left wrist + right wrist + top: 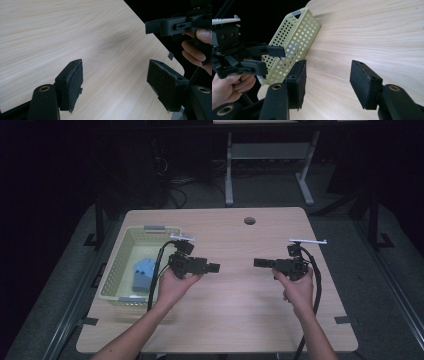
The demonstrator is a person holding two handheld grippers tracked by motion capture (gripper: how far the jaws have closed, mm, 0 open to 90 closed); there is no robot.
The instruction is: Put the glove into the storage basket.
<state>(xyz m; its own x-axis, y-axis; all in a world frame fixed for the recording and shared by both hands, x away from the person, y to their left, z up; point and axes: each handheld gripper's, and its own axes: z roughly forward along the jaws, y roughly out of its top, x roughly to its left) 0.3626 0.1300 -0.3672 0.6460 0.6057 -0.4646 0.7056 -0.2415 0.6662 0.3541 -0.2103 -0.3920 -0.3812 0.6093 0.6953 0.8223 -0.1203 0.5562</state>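
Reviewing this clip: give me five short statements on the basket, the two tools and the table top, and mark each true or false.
1. The perforated basket sits at the person's left side of the table. True.
2. The basket is empty. False: a blue object lies inside it.
3. The left tool is clamped on a block. False: its jaws stand apart over bare wood with nothing between them.
4. The right tool has its jaws open and holds nothing. True.
5. The two tools touch tip to tip. False: in the high view they point toward each other with a stretch of table between them.
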